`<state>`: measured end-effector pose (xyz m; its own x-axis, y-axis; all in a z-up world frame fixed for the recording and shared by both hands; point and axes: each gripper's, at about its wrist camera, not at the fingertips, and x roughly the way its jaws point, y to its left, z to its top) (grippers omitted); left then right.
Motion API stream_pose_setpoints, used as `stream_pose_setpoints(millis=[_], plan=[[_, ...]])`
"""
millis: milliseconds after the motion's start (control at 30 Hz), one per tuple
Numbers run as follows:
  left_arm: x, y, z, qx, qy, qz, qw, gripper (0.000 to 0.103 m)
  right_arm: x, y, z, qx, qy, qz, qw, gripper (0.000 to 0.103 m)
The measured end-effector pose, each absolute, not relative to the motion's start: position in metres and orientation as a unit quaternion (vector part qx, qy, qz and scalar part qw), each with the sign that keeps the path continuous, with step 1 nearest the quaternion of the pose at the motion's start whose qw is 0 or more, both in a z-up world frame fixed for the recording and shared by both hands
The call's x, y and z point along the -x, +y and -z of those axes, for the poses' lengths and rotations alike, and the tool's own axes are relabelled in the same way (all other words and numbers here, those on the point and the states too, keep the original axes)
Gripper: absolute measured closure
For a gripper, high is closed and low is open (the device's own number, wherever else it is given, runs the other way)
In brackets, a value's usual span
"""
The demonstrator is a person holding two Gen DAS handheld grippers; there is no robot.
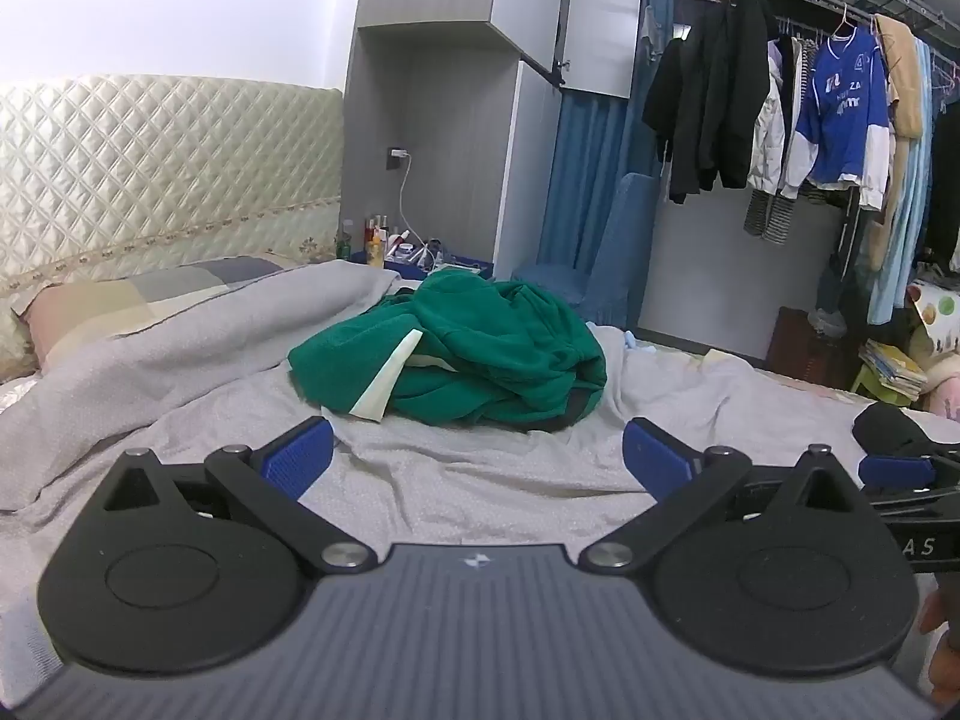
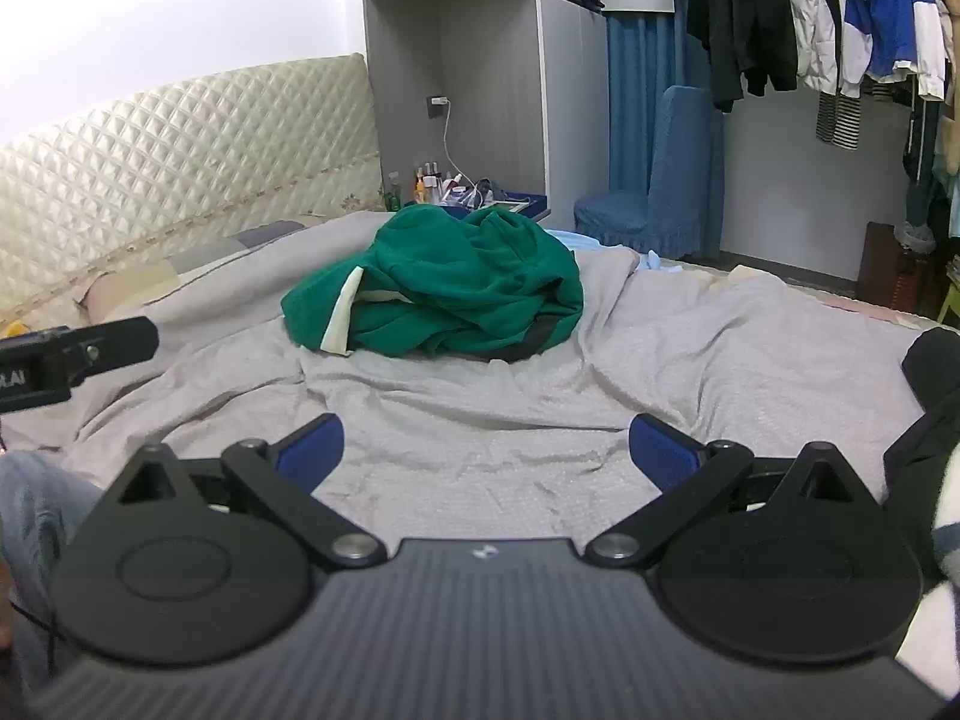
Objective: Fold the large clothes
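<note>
Both sets of blue-padded fingers sit closest to us, spread as wide as they go with nothing between them. Our left gripper (image 1: 477,456) and our right gripper (image 2: 486,453) hang side by side over the near part of the bed (image 1: 456,498), both tipped a little downward, and we read that as a ready stance: jaws wide so either one can take a thick bunch of cloth at first contact.

Ahead at twelve o'clock, apart from both grippers, lies the green garment (image 1: 474,354), the thing we are to fold. It is heaped in a rumpled mound on the grey bedspread (image 2: 480,414), with a pale cream strip (image 1: 393,381) folded out at its near left side and a dark band (image 2: 534,339) showing along its lower right edge. Bunched like this, it shows no sleeve or hem that we can make out for certain, so we judge that folding has not begun and that the garment must first be spread flat.

At ten o'clock the quilted headboard (image 1: 150,168) backs the bed; at two o'clock clothes hang on a rack (image 1: 840,108). A dark item (image 2: 933,372) lies at three o'clock on the bed edge; we cannot tell what it is.
</note>
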<state>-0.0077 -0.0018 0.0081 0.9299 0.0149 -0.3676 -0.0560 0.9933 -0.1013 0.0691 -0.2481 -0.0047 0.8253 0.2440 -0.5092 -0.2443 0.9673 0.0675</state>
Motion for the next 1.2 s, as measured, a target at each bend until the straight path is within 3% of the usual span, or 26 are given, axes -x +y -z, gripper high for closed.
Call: stream_pose_setpoints(millis=[1200], plan=[[-0.004, -0.012, -0.002, 0.05, 0.191, -0.032, 0.98, 0.0, -0.075, -0.262, 0.009, -0.008, 0.27, -0.136, 0.953, 0.0]])
